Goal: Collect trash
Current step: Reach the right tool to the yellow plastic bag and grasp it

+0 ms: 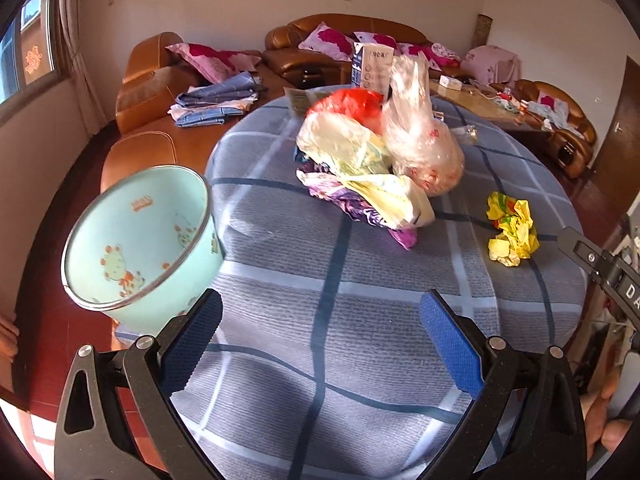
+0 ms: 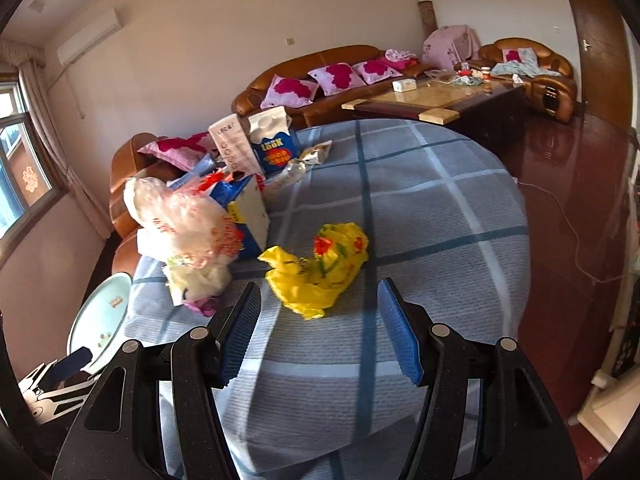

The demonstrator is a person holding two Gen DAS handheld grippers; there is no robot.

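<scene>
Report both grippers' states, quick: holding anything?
Left gripper: open, holding nothing.
Right gripper: open, empty, crumpled yellow plastic wrapper just ahead.

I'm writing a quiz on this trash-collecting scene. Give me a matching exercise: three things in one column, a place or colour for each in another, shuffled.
Things:
1. crumpled wrapper
2. trash bin
3. milk carton

Descriptions:
A. light green, beside the table's edge
B. standing upright at the far side of the table
C. yellow, lying apart from the pile of bags

Pairs: 1-C, 2-A, 3-B
</scene>
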